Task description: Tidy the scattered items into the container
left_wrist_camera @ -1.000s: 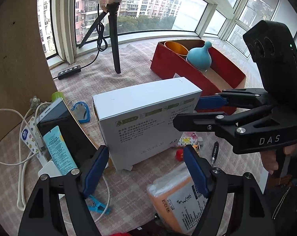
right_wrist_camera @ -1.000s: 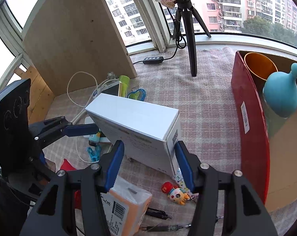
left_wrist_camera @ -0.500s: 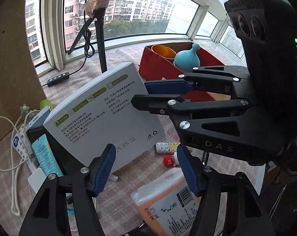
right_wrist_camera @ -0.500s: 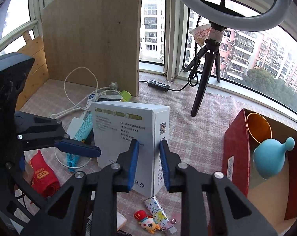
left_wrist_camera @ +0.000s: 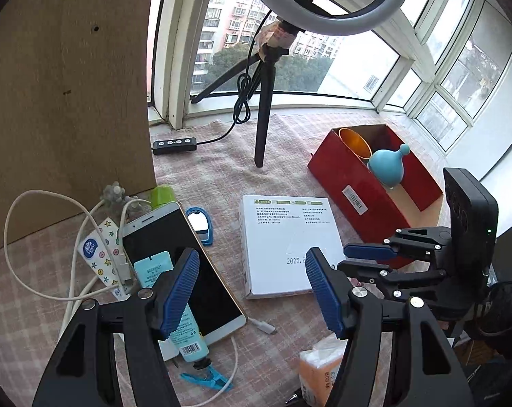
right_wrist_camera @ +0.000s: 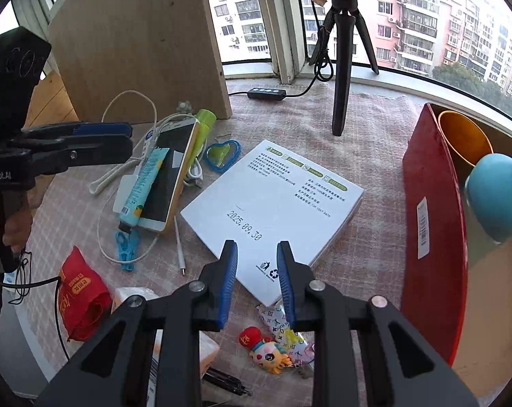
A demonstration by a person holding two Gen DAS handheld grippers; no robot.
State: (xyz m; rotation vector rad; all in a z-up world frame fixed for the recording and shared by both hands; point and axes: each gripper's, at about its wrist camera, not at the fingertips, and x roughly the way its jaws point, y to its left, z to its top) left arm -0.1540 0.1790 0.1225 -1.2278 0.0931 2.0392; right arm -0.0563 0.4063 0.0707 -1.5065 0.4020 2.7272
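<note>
While hovering over the desk (left_wrist_camera: 222, 176) with fingers parted, just been opening, gripping nothing: left gripper (left_wrist_camera: 252, 257) and right gripper (right_wrist_camera: 256, 246). Lying flat and free just ahead of both sets of fingers: white box (left_wrist_camera: 283, 237). Beyond it, rightward: red container (left_wrist_camera: 344, 183).

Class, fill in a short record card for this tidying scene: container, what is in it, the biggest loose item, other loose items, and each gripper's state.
container: red box, open-topped
inside it: orange cup, blue bulb-shaped object
biggest loose item: white box, lying flat on the cloth
other loose items: phone, blue tube, red packet
left gripper: open, holding nothing
right gripper: open, holding nothing
</note>
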